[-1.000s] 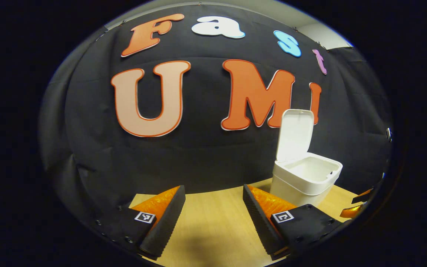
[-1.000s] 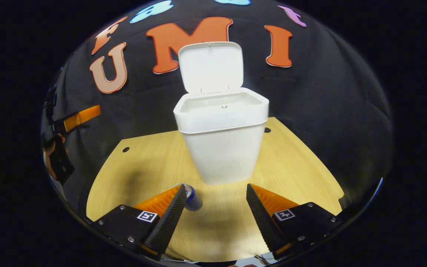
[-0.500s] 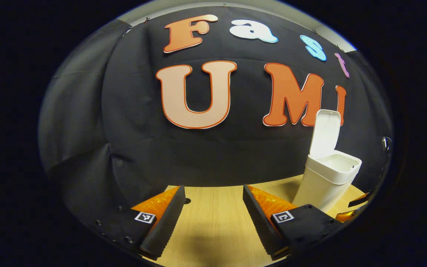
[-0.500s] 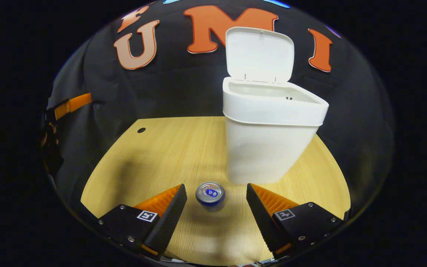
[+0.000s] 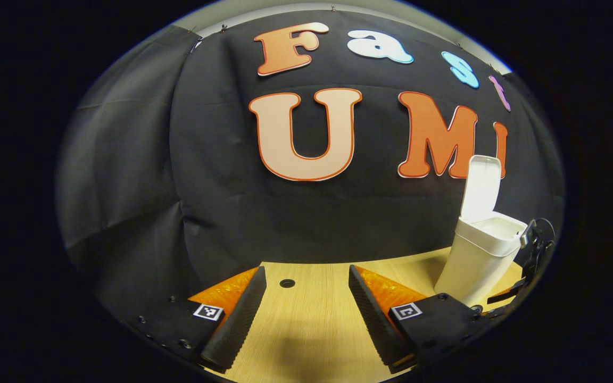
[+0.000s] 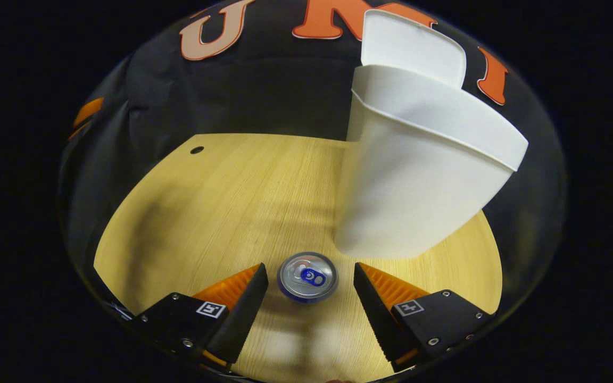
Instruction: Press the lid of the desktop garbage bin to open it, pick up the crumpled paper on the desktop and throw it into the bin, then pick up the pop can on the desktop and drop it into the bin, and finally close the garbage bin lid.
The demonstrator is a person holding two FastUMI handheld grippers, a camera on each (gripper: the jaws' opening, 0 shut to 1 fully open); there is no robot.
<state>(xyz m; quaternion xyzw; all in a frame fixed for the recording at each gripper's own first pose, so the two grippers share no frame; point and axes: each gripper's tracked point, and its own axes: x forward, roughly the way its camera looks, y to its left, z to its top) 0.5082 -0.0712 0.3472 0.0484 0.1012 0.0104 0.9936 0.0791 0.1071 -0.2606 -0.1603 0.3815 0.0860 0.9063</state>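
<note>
An upright pop can, silver top with a blue tab, stands on the wooden desktop right between the fingers of my right gripper, which is open and does not touch it. Just behind the can, to the right, rises the white garbage bin with its lid swung up. In the left gripper view the same bin stands at the far right with its lid raised. My left gripper is open above bare desktop, holding nothing.
A small round hole marks the desktop's far left corner, seen also as a hole ahead of the left gripper. The black cloth wall closes in behind the desk. Part of the other gripper shows beside the bin.
My right gripper has dropped and come closer to the can, which now sits larger between its fingers. The left gripper has swung left, so the bin slid to the right edge.
</note>
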